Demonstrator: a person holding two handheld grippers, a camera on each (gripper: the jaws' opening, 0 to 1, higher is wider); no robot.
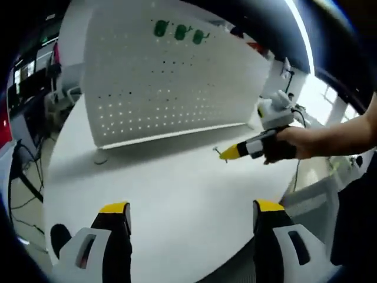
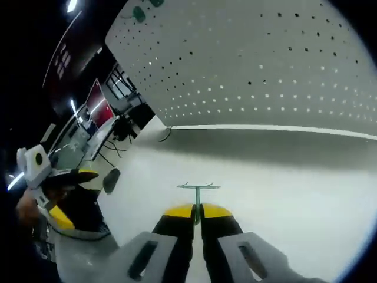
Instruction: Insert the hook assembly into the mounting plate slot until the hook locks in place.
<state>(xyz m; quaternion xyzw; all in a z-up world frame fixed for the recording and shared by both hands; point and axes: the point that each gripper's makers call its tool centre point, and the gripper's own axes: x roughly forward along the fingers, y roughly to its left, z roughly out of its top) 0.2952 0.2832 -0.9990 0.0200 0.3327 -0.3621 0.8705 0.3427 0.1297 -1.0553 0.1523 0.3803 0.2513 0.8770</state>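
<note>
Hook [image 2: 198,188] pinched in closed right gripper [image 2: 198,213], still short of pegboard [image 2: 265,65]; not inserted yet. Left gripper [image 1: 191,207] wide open, nothing held.

The pegboard [image 1: 171,76] is white with rows of little dots. Three green hooks [image 1: 179,31] sit near its 12 o'clock edge. The table [image 1: 188,194] is white. The right gripper [image 2: 197,213] has yellow tips on black and pinches a thin green hook [image 2: 198,190].
</note>
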